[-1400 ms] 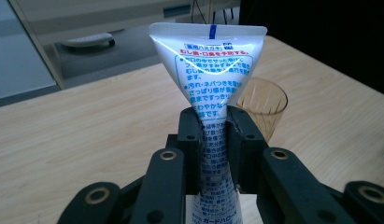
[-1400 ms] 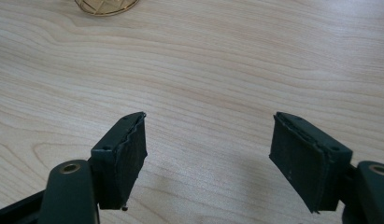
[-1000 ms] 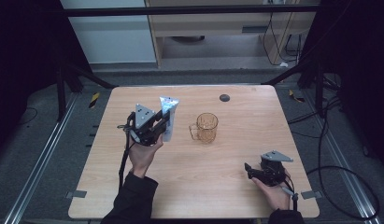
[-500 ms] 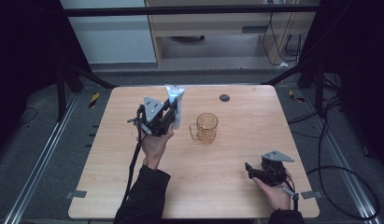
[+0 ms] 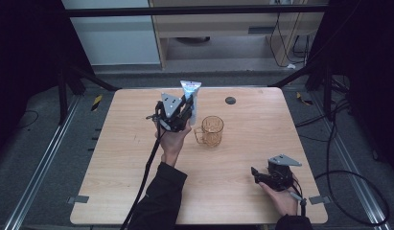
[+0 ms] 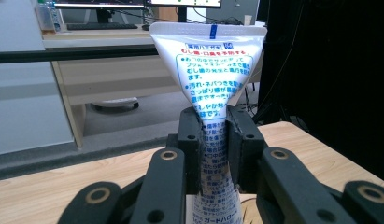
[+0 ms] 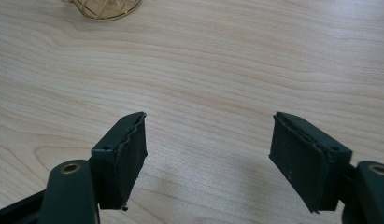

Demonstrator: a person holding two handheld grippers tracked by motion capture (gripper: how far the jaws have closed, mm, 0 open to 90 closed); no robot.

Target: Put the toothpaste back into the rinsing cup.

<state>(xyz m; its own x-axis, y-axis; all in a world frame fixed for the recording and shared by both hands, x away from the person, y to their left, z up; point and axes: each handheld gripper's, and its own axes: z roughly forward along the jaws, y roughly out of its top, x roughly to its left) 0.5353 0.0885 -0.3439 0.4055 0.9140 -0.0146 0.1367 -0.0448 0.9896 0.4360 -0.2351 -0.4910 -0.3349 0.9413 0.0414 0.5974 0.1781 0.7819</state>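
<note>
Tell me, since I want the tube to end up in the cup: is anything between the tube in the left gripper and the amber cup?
Nothing visible. The left gripper clamps the white tube upright just left of the amber cup; the cup's mouth looks open. The right gripper rests near the table edge, well clear.

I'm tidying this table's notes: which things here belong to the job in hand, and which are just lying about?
In the job:
toothpaste tube, clamped in the left gripper
amber glass mug, beside the tube

Lying about:
small dark disc
right gripper, open, idle
</note>
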